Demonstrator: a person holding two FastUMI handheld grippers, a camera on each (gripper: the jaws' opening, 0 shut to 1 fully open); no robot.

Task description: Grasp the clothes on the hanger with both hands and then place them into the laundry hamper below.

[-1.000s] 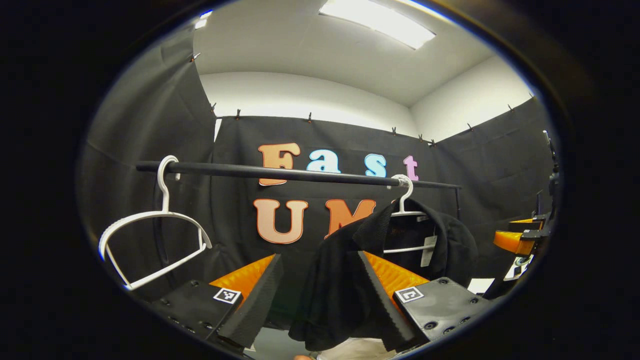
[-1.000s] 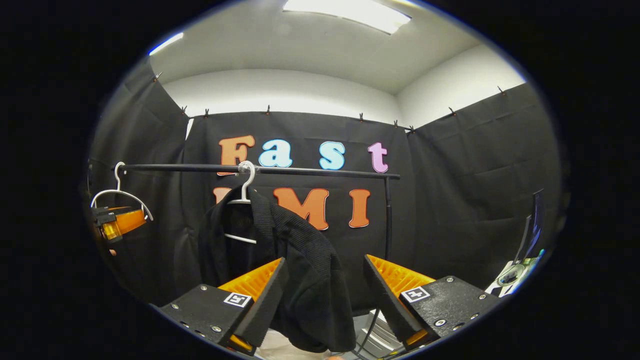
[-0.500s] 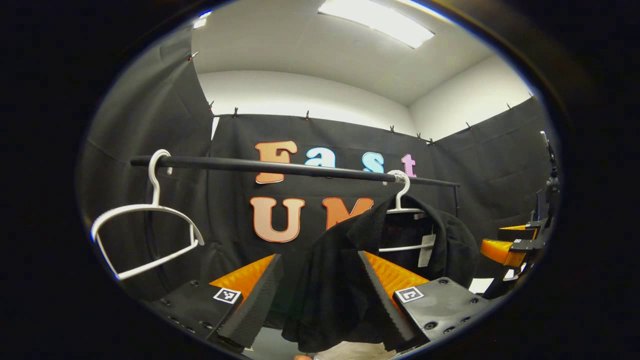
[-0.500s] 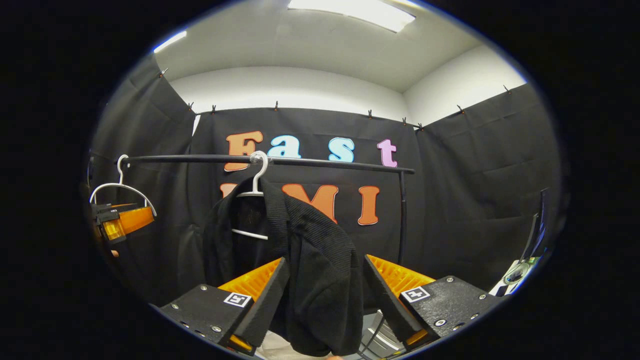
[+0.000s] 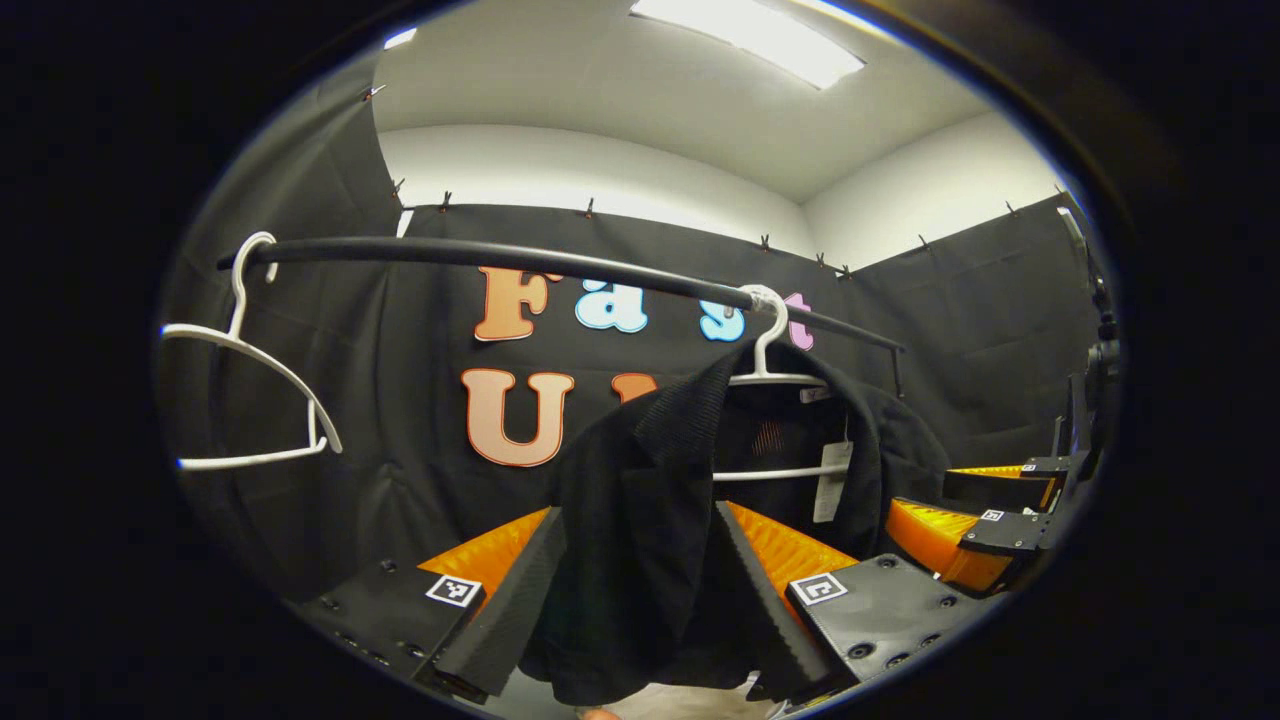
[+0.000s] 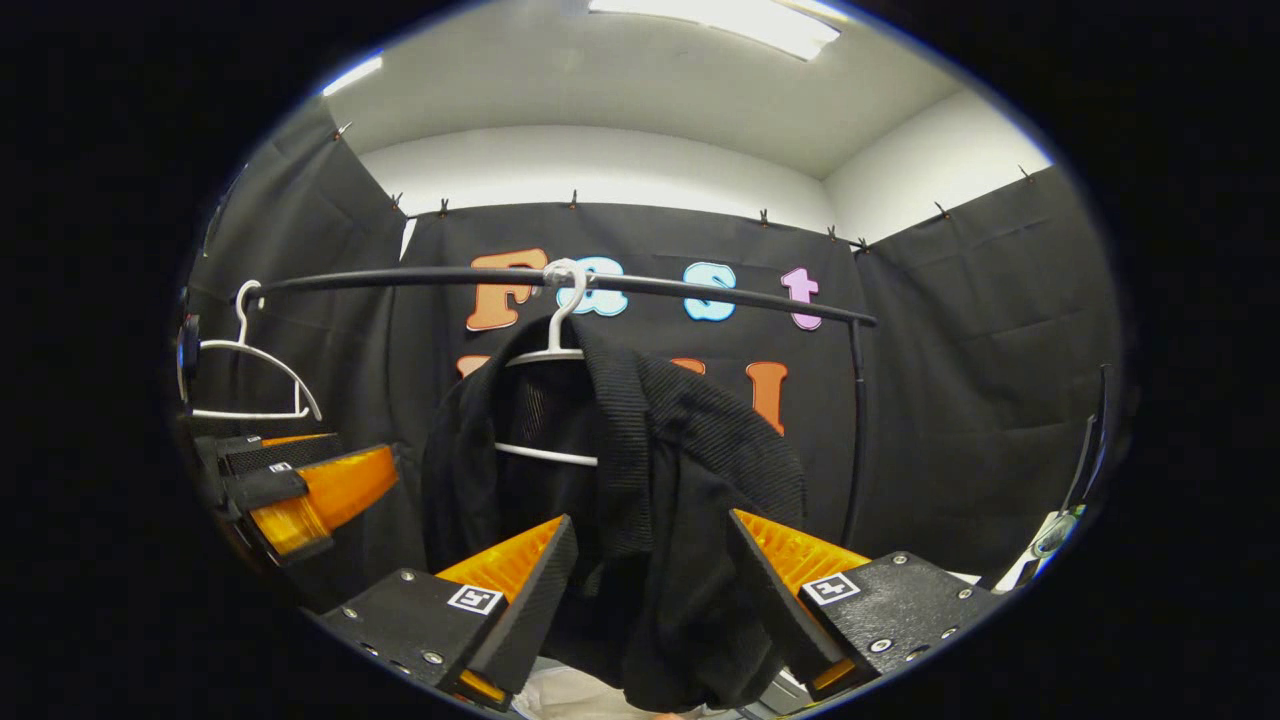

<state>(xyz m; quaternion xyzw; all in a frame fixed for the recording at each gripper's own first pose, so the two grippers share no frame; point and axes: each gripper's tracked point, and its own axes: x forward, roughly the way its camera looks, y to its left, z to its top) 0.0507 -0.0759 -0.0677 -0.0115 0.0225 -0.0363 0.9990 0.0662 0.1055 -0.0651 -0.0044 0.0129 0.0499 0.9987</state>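
So the black jacket (image 5: pixel 640 500) hangs on its white hanger (image 5: pixel 765 375) on the rail (image 5: pixel 500 255). Left tongs (image 5: pixel 640 590) and right tongs (image 6: pixel 650 590) both gape wide, sleeve fabric between the fingers, not pinched.

A black ribbed garment (image 5: pixel 640 520) is hanging on a white hanger (image 5: pixel 765 345), its shoulder drooping between the left gripper's (image 5: pixel 630 590) spread fingers.

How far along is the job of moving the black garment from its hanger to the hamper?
Done: both grippers are in position, the left gripper and right gripper each with fingers open around a lower side of the black garment. In hand: closing on the fabric; neither has yet. Left: pulling it off the white hanger, which hangs on the black rail, and lowering it into the hamper.
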